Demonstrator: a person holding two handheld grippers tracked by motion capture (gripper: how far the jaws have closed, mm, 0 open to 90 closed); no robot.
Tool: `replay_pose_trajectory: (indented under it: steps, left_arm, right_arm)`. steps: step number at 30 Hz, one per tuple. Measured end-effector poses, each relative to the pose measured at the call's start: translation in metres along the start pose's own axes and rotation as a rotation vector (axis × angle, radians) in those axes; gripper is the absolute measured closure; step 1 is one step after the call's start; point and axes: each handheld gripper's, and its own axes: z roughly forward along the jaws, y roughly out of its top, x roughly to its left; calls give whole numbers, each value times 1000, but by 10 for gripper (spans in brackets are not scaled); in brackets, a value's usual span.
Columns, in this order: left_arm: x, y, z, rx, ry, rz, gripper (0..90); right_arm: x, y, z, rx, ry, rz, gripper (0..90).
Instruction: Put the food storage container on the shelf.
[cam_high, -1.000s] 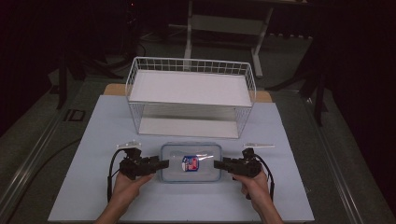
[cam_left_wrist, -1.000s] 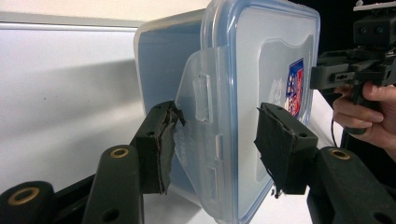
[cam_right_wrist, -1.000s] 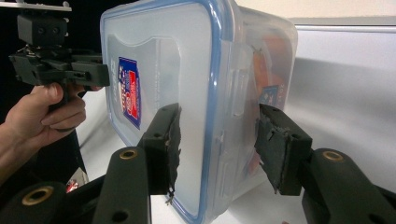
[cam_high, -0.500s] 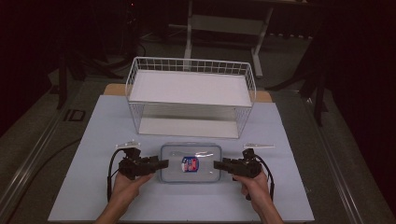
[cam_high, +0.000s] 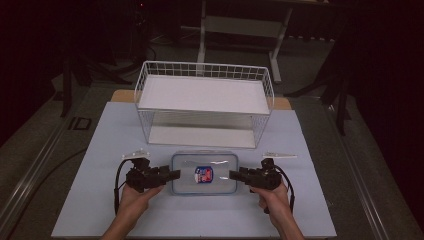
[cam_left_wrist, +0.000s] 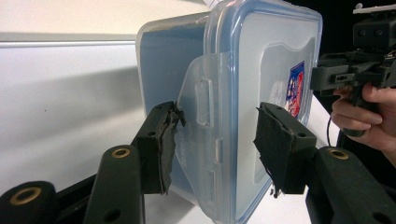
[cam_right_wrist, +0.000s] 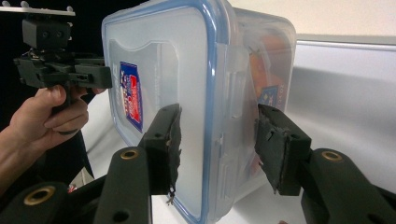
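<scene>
Each bare-armed hand carries a black, pistol-shaped left gripper (cam_high: 165, 176) and right gripper (cam_high: 241, 175) built of blocky plastic. A grey three-cornered plate tops each, and a black cable loops from the rear. The arms are broad black links with brass-coloured rivets; ragged black rubber pads (cam_left_wrist: 275, 142) face the fingers.

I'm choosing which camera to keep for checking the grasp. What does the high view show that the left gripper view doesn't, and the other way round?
High view: the white wire rack behind the container, the pale mat under it, and the left gripper and right gripper at the container's opposite ends.
Left gripper view: the end latch close up, standing between that gripper's two jaws.
Shared: the clear, blue-rimmed container, its label and the right gripper.
</scene>
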Motion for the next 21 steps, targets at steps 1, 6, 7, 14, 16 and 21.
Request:
replay_pose_trajectory:
  steps: [1, 6, 7, 14, 16, 21]
  left_arm:
    - [0, 0, 0, -3, 1, 3, 485]
    - [-3, 2, -2, -12, 1, 11, 485]
    - [-3, 2, -3, -13, 2, 15, 485]
    - [-6, 4, -6, -27, 0, 26, 486]
    - [-6, 5, -7, -30, 1, 33, 486]
    - [-9, 8, -9, -41, -2, 46, 487]
  right_arm:
    - [0, 0, 0, -2, 0, -2, 516]
    - [3, 2, -2, -10, 0, -11, 515]
    - [3, 2, -2, -11, 1, -14, 516]
    - [8, 4, -4, -27, -1, -31, 516]
    - [9, 5, -5, -29, -4, -35, 516]
    - [12, 8, -7, -43, -3, -51, 516]
